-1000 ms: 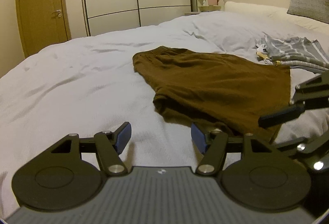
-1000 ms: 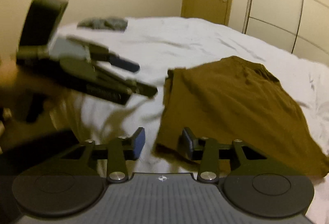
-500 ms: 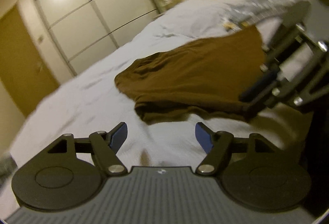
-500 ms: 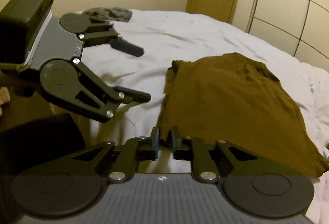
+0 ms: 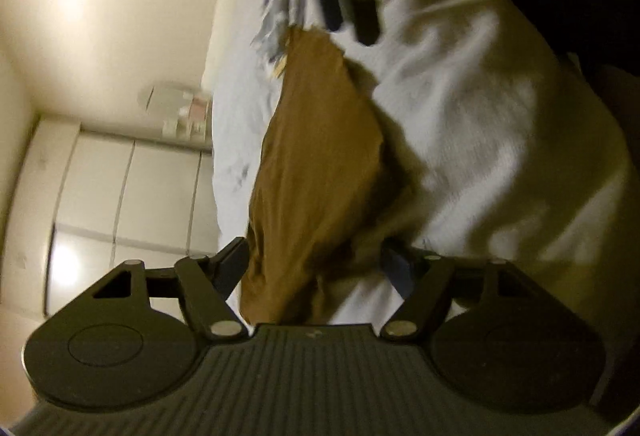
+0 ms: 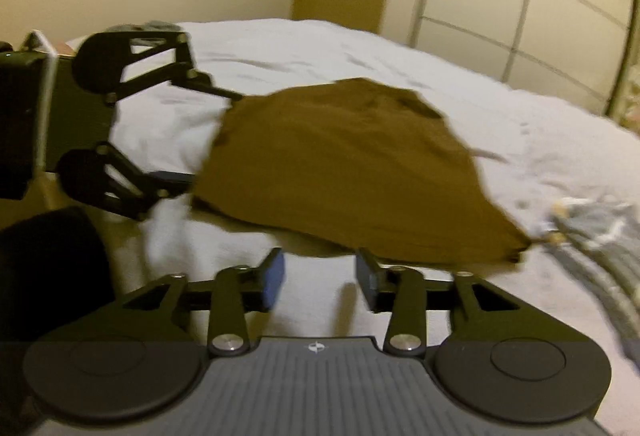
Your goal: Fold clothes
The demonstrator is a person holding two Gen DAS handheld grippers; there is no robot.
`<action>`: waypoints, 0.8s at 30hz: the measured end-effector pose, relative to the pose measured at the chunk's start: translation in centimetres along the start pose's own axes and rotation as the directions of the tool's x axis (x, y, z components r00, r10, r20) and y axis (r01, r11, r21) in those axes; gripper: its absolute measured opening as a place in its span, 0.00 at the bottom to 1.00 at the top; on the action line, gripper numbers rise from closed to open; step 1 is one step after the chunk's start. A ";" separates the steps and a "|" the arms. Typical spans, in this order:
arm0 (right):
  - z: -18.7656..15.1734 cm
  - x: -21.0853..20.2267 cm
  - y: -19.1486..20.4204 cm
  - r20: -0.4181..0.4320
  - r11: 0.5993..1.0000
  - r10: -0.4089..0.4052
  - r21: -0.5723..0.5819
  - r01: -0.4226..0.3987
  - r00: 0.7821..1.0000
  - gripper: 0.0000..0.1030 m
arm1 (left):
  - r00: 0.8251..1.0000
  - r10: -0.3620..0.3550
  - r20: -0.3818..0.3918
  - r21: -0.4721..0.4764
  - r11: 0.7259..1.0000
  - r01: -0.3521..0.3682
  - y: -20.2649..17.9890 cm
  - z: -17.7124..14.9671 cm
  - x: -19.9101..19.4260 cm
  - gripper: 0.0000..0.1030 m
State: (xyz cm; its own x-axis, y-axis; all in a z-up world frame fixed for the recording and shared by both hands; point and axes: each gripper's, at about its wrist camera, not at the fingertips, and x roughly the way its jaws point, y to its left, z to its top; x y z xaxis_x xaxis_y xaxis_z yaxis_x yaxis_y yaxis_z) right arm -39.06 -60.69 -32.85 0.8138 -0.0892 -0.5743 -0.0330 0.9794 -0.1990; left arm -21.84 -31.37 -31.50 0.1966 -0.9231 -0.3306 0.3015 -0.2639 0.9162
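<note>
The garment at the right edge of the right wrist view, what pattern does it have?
Grey with pale stripes; the right wrist view shows it best, though blurred.

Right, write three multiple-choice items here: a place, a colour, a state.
1. Right wrist view: the striped garment lies A) right of the brown garment B) left of it C) on it
2. Cloth between the fingers of the left gripper is A) white B) brown C) red
3. The right gripper is A) shut on cloth B) open, empty C) out of view
Key: 1 A: it lies past the brown corner, at the right edge. 2 B: brown fabric fills the gap. 3 B: bed sheet shows between its pads.
</note>
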 end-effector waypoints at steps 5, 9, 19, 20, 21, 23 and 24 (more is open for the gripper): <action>-0.3 -0.2 -0.5 0.041 0.982 -0.075 -0.168 0.081 0.996 0.66 | 0.999 0.005 0.037 -0.086 0.996 -0.002 1.4 1.0 0.9 0.04; -0.1 0.9 2.5 0.104 0.928 -0.017 -0.368 0.055 0.994 0.77 | 0.999 -0.002 0.051 -0.374 0.927 0.021 5.1 0.6 0.8 0.04; -0.4 7.9 1.2 0.168 0.688 -0.160 -0.688 0.232 0.973 0.31 | 0.997 -0.021 0.068 -0.472 0.880 0.051 8.6 -0.3 0.6 0.04; -0.7 8.2 0.1 0.166 0.664 -0.180 -0.707 0.244 0.970 0.26 | 0.998 -0.020 0.067 -0.481 0.875 0.050 8.9 -0.4 0.5 0.04; -1.0 8.5 -1.0 0.163 0.640 -0.196 -0.726 0.252 0.967 0.22 | 0.998 -0.020 0.067 -0.487 0.872 0.050 9.2 -0.7 0.3 0.04; -1.4 9.2 -3.0 0.147 0.600 -0.224 -0.758 0.255 0.963 0.00 | 0.998 -0.018 0.060 -0.492 0.869 0.045 9.2 -1.1 0.1 0.04; -1.5 9.6 -3.7 0.139 0.579 -0.238 -0.775 0.255 0.961 0.00 | 0.998 -0.023 0.058 -0.491 0.870 0.049 9.1 -1.1 0.1 0.04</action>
State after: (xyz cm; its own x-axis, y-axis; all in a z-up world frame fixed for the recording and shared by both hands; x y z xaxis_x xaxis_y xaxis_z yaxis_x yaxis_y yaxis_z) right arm -31.99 -65.47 -38.84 0.8705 -0.2941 -0.3946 -0.2609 0.4041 -0.8767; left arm -18.03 -33.58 -23.43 0.1352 -0.9313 -0.3383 0.7300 -0.1372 0.6695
